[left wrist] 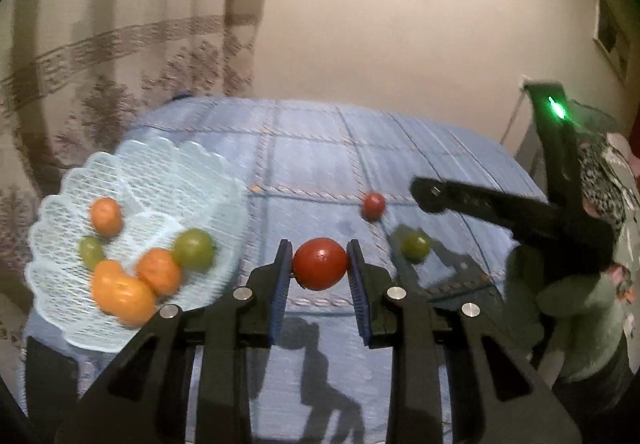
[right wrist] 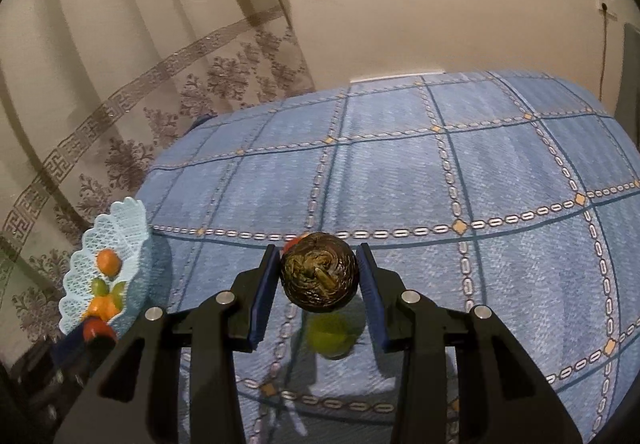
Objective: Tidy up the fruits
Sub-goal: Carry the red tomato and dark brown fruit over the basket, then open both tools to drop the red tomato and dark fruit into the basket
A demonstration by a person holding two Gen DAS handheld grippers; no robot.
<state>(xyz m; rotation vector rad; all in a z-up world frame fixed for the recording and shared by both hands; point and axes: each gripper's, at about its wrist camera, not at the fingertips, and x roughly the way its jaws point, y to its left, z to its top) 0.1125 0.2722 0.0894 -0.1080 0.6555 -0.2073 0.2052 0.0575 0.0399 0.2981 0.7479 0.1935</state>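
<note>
Left gripper (left wrist: 319, 264) clamping glossy red tomato (left wrist: 319, 263), right gripper (right wrist: 319, 276) pinching dark round mottled fruit (right wrist: 319, 272), pale blue lattice basket (left wrist: 72, 268) holding orange and green fruits.

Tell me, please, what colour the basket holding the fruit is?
Pale blue basket, an openwork lattice; clearest in the left wrist view.

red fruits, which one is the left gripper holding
The larger red fruit, clamped between the left gripper's blue pads. The smaller red fruit lies loose on the blue cloth farther back.

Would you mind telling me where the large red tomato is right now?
In the left wrist view, the large red tomato sits clamped between the left gripper fingers, above the blue cloth, just right of the basket.
</note>
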